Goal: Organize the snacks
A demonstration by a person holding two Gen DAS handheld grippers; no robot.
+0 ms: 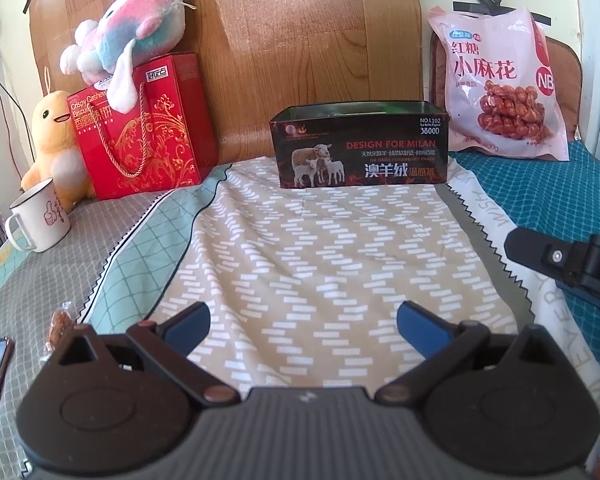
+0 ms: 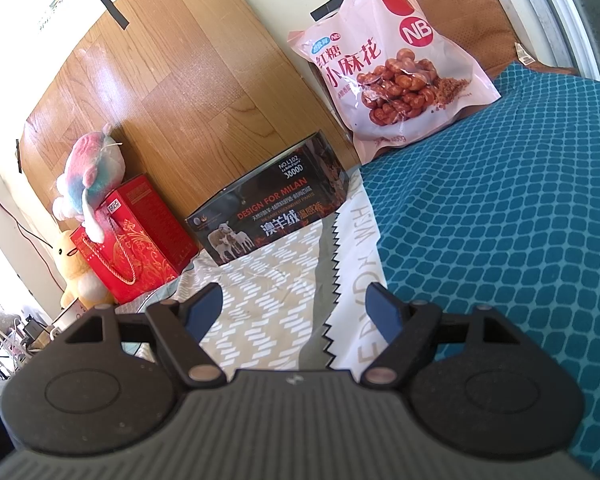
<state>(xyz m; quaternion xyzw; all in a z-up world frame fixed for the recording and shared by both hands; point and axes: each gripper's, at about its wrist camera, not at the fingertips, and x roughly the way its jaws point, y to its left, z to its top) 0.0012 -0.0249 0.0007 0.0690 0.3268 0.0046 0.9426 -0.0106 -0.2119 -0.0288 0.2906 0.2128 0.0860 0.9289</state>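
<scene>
Beside the left hand-held gripper [image 1: 303, 322], spread wide and empty, a snack packet [image 1: 60, 322] lies lengthwise away.

A black rectangular open-topped box [image 1: 359, 144] carried red lettering, white characters and pale sheep. The pink plastic snack bag [image 1: 500, 84] bore dark red characters, a red circle and a picture of brown twisted pastries. The red paper gift bag [image 1: 148, 128] showed gold scrollwork and a gold cord. On it sat a plush toy [image 1: 128, 40] in pink, blue and white; beside it, a yellow plush duck [image 1: 56, 148]. The white enamel mug [image 1: 40, 216] had a dark rim. A beige cloth [image 1: 320, 264] was patterned with white dashes in zigzags, next to a teal cloth [image 2: 500, 220] with a pale lattice. The gripper pads [image 1: 188, 328] were blue on black arms.
</scene>
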